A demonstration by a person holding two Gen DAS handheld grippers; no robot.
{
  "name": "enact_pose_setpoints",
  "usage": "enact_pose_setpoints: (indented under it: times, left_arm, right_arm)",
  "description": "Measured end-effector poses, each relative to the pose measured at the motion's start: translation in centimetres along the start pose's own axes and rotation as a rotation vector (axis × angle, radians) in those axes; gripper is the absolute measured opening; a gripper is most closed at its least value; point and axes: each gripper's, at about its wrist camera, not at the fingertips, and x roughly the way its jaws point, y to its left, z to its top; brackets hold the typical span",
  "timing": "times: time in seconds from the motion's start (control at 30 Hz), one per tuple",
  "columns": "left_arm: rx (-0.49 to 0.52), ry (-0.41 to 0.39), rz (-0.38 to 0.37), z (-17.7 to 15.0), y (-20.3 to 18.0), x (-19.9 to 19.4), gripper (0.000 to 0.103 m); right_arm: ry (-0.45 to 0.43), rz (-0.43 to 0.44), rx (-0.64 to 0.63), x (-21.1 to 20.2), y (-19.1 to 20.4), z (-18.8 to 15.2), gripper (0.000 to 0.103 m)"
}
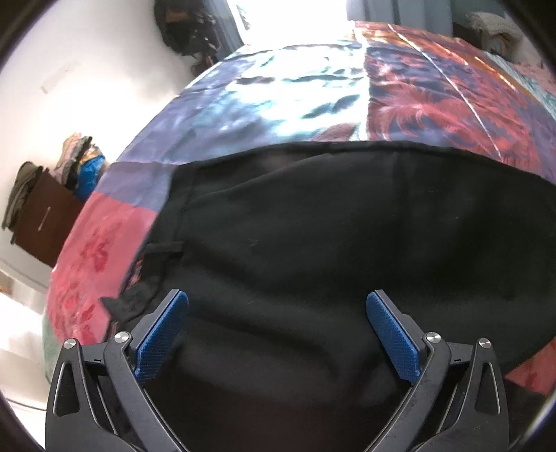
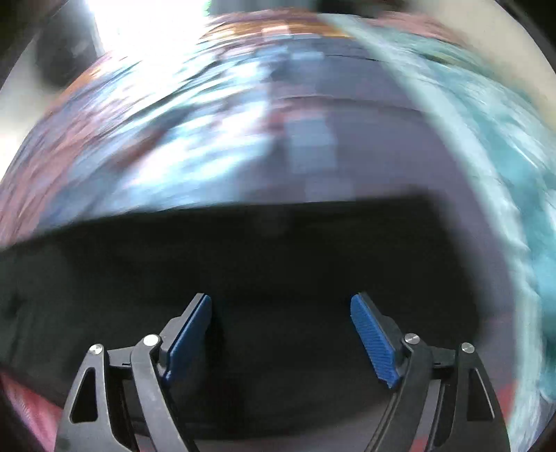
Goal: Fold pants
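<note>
Black pants (image 1: 312,226) lie spread on a bed with a colourful patchwork cover (image 1: 295,87). In the left wrist view my left gripper (image 1: 277,300) is open and empty, just above the near part of the pants, with the left edge of the cloth and a small loop beside its left finger. In the right wrist view, which is motion-blurred, the pants (image 2: 243,253) fill the lower half. My right gripper (image 2: 280,302) is open and empty above them. The far straight edge of the pants shows in both views.
The bed cover (image 2: 243,121) stretches beyond the pants, with a teal fabric (image 2: 486,139) at the right. Left of the bed stand a brown cabinet (image 1: 45,215) and stacked clothes (image 1: 78,160) against a white wall. A dark bag (image 1: 187,31) hangs at the back.
</note>
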Motion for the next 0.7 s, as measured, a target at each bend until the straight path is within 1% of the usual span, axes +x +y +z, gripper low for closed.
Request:
enact_pose_setpoints:
  times: [0.03,0.07,0.1,0.17,0.2,0.27,0.37,0.4,0.43,0.47,0.5,0.53,0.63,0.7]
  left_arm:
    - [-0.021,-0.011,-0.002,-0.3,0.5,-0.5,0.102]
    - [-0.042,-0.022,-0.018,-0.7,0.9,-0.8,0.102]
    - [-0.074,-0.035,-0.044,-1.1,1.4,-1.1,0.102]
    - [-0.094,-0.043,-0.059,-1.7,1.6,-1.1,0.102]
    - [-0.096,-0.053,-0.057,-2.0,1.5,-1.1,0.102]
    - [-0.109,-0.064,-0.047,-2.1,1.4,-1.1,0.102]
    - [-0.107,-0.053,-0.024,-2.5,0.6,-0.3,0.102]
    - [-0.092,-0.053,-0.02,-2.7,0.2,0.3,0.103]
    - [-0.096,-0.057,-0.028,-2.9,0.3,0.6,0.103]
    - [-0.115,-0.057,-0.054,-2.9,0.6,0.9,0.103]
    - [-0.127,-0.051,-0.07,-2.9,0.9,1.1,0.103]
    - [-0.138,-0.046,-0.084,-2.9,1.1,1.2,0.103]
    - [-0.131,-0.052,-0.073,-2.9,0.9,1.2,0.103]
    - [-0.133,-0.049,-0.067,-2.9,0.8,1.2,0.103]
  right_arm:
    - [-0.008,-0.067,0.033,-0.3,-2.3,0.3,0.078]
    - [-0.037,-0.077,0.075,-1.1,-5.0,0.7,0.078]
    - [-0.062,-0.062,0.11,-1.7,-6.8,1.1,0.078]
    - [-0.095,-0.058,0.151,-2.5,-9.1,2.0,0.078]
    - [-0.098,-0.036,0.151,-2.5,-9.7,2.6,0.078]
    - [-0.066,0.005,0.126,-1.7,-9.8,3.6,0.078]
    - [0.0,-0.008,0.08,0.8,-8.8,5.0,0.077]
    - [0.023,-0.018,0.064,1.7,-8.4,5.3,0.072]
    - [0.044,-0.018,0.05,2.5,-8.1,5.4,0.065]
    - [0.058,-0.003,0.04,2.9,-7.7,5.3,0.038]
    - [0.05,0.009,0.042,2.8,-7.6,5.4,0.019]
    - [0.021,-0.017,0.044,2.0,-7.4,5.2,0.007]
    - [-0.125,0.006,0.029,-2.7,-7.2,3.4,0.007]
    - [-0.23,-0.005,-0.023,-7.4,-6.6,0.7,0.006]
